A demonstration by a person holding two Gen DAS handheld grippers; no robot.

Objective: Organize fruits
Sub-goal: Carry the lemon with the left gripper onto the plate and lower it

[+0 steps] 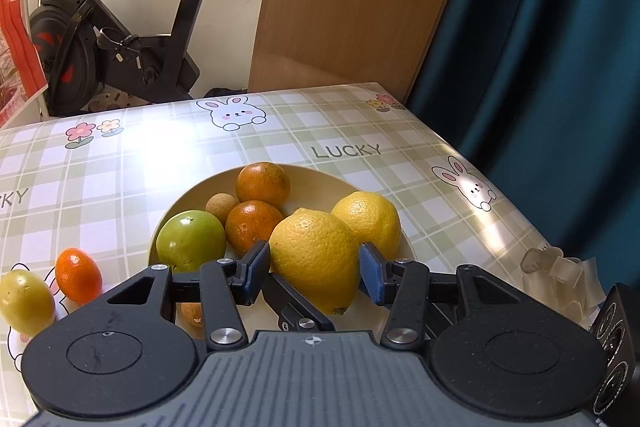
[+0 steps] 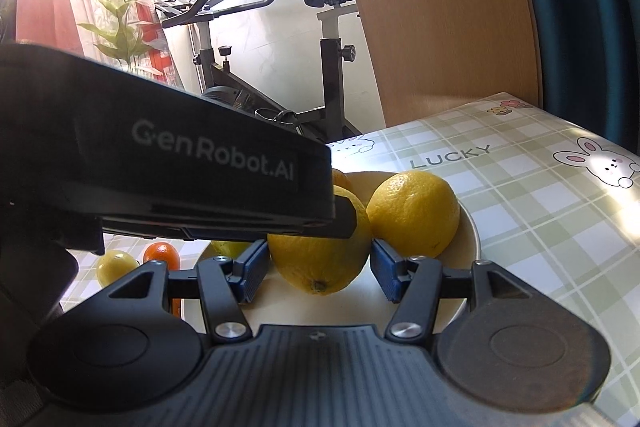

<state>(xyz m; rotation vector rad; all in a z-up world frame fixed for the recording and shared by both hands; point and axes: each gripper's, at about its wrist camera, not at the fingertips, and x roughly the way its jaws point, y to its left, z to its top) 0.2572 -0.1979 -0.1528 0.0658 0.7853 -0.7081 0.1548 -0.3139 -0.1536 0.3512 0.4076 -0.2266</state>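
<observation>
left gripper (image 1: pixel 314 267) has its jaws clamped on the big lemon (image 1: pixel 316 259), blue pads (image 1: pixel 256 267) pressed against both sides of it. the lemon sits at the near edge of the cream plate (image 1: pixel 192 195). in the right wrist view the right gripper (image 2: pixel 318 267) also has that lemon (image 2: pixel 320 259) between its jaws, but i can see a thin gap on either side, so those jaws look open around it, not squeezing. the left gripper's black body (image 2: pixel 180 167) hangs right over the lemon in that view.

just behind, touching it, is a second lemon (image 1: pixel 368 219). left of it on the plate: a green fruit (image 1: pixel 190 237), two oranges (image 1: pixel 254 225) (image 1: pixel 262 183) and a small tan round fruit (image 1: pixel 221 207).

off the plate on the checked tabletop (image 1: pixel 360 131), to the left, there's a small orange fruit (image 1: pixel 78 275) and a yellow-green one (image 1: pixel 26 301) just beside it. an exercise bike (image 1: pixel 120 39) stands past the far edge.
</observation>
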